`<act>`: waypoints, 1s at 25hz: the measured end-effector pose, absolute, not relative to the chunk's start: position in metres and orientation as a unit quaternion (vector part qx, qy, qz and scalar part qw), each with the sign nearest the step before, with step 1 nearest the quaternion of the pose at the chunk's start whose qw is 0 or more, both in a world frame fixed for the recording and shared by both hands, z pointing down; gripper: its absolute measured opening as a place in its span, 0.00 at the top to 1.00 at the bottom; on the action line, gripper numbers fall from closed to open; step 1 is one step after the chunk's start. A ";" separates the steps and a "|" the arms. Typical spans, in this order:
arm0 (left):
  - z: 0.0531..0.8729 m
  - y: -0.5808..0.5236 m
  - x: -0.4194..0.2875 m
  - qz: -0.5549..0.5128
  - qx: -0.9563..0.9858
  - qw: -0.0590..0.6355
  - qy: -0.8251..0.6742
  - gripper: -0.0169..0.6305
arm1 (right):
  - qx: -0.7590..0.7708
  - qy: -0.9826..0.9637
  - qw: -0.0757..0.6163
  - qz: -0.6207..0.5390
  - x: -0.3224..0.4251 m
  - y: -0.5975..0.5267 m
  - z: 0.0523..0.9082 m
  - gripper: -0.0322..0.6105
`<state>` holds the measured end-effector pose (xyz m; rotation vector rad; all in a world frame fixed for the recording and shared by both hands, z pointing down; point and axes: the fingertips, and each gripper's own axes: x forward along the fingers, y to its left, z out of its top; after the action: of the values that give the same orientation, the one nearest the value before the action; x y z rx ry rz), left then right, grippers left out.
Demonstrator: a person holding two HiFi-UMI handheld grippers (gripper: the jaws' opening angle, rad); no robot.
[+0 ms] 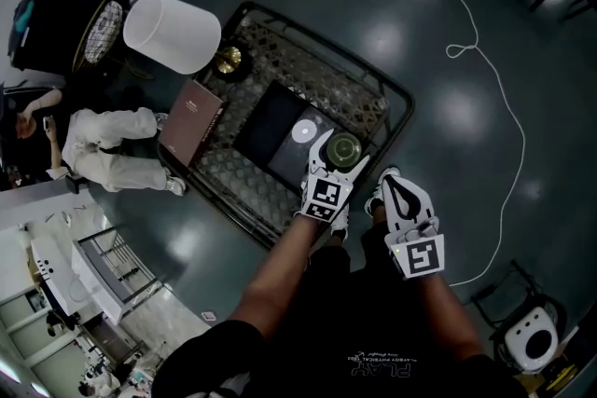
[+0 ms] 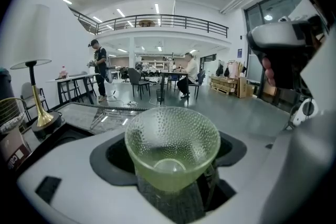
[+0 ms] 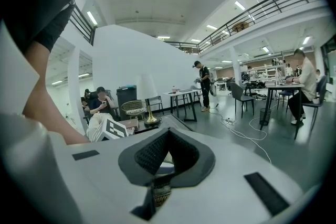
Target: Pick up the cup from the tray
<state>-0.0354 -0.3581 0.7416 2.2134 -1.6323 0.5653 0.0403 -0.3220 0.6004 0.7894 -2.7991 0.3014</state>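
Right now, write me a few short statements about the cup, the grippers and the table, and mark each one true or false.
1. A green cup stands between the jaws of the left gripper. True.
2. The right gripper holds the book. False: its jaws are together on nothing, and the book lies left of the tray.
3. A white disc lies on the dark tray. True.
4. The lamp shade is black. False: it is white.
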 end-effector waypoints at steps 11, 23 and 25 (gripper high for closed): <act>0.703 -0.342 -0.030 0.181 0.789 0.155 -0.566 0.36 | 0.278 -0.951 0.094 0.099 0.032 -0.314 0.582 0.95; 0.614 -0.305 -0.029 0.146 0.800 0.113 -0.571 0.36 | 0.278 -0.954 0.093 0.067 0.031 -0.299 0.549 0.95; 0.598 -0.299 -0.032 0.140 0.800 0.103 -0.574 0.36 | 0.272 -0.956 0.094 0.057 0.027 -0.295 0.540 0.95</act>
<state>-0.0319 -0.2994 0.5979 2.3598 -1.6949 0.4138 0.0273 -0.2953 0.5401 0.8074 -2.8364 0.1693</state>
